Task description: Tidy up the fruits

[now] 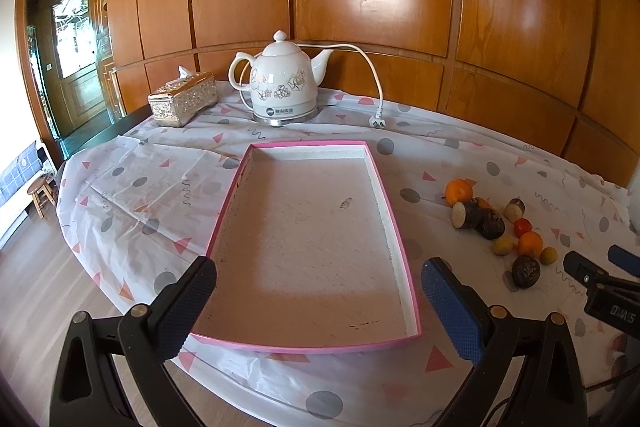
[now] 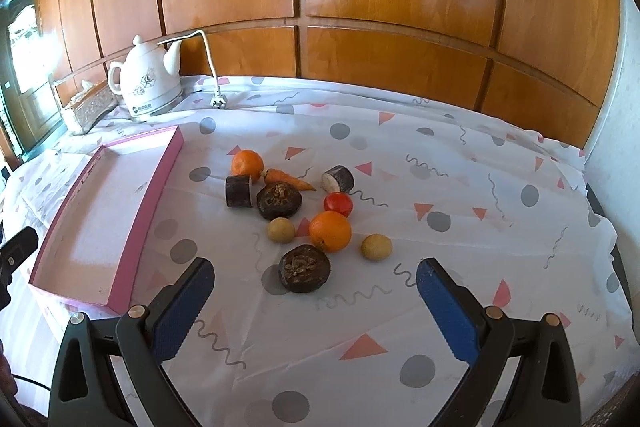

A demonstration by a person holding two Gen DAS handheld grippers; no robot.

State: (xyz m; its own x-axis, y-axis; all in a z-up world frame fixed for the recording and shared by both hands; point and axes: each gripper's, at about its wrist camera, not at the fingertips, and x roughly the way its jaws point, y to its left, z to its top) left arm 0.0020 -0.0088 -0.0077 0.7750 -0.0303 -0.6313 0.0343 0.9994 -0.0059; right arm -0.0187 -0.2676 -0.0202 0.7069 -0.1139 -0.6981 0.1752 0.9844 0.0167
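Pink tray (image 1: 394, 227), shallow and bare inside, on the patterned table (image 2: 440, 155); left gripper (image 1: 318, 301) hovers over its near edge, jaws wide, holding nothing. Fruits to the right of the tray, apart from it: two oranges (image 2: 330, 230), a tomato (image 2: 338, 203), a carrot (image 2: 288, 179), two dark round fruits (image 2: 305, 268), two pale yellow ones (image 2: 376, 247), two cut dark pieces (image 2: 239, 191); right gripper (image 2: 314, 297) above the nearest, jaws wide, empty. Beyond the tray: white kettle (image 1: 282, 79) with loose plug (image 1: 377, 123), tissue box (image 1: 182, 99) to the kettle's left.
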